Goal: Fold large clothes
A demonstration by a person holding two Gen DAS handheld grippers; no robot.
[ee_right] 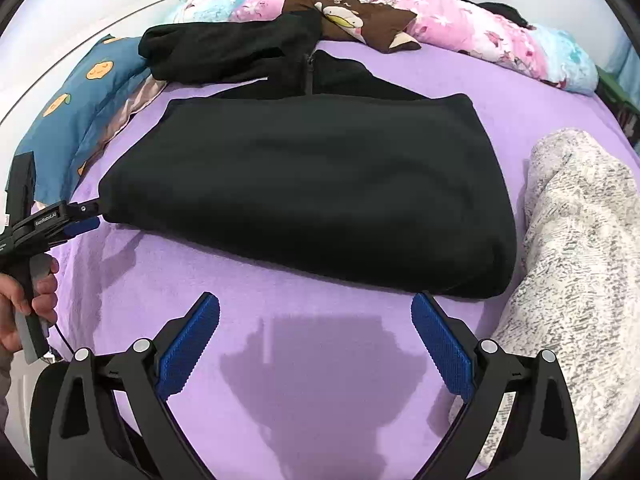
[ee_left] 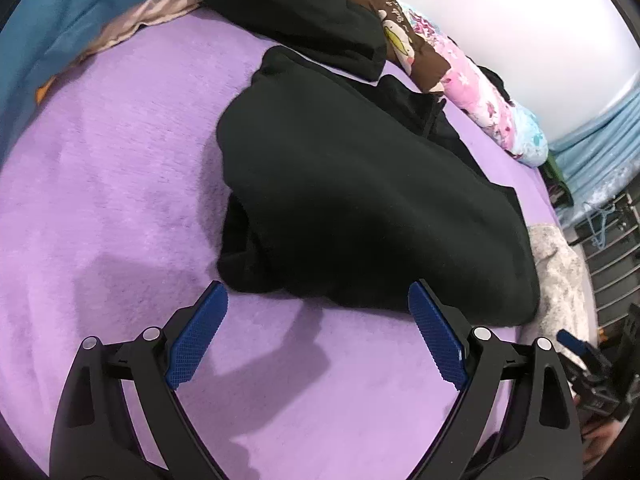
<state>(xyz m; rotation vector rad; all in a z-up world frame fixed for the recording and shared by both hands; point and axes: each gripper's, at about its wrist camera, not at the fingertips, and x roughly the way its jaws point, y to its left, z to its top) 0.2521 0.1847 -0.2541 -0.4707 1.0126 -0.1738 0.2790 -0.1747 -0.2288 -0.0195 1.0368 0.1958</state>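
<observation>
Looking from the left side across, my left gripper [ee_left: 318, 300] hangs with its fingers wide apart and nothing between them, tips just short of the near-left corner of the black garment [ee_left: 360, 184], which lies folded over on the purple bed [ee_left: 112, 168]. That corner looks bunched in several layers; if I close there I judge I could catch only the top ply, and the fold would peel open when lifted. Further back a black sleeve [ee_right: 224, 52] trails away toward the floral quilt [ee_right: 500, 40], and dragging the body could pull it askew. My right gripper [ee_right: 316, 316] is also spread and empty, hovering over bare bed near the garment's front-right edge. The grey-white knit [ee_right: 572, 260] lies right beside that corner, apparently touching it, so a careless pinch on the right could take it up too. Uneven grabs would skew the next fold.
</observation>
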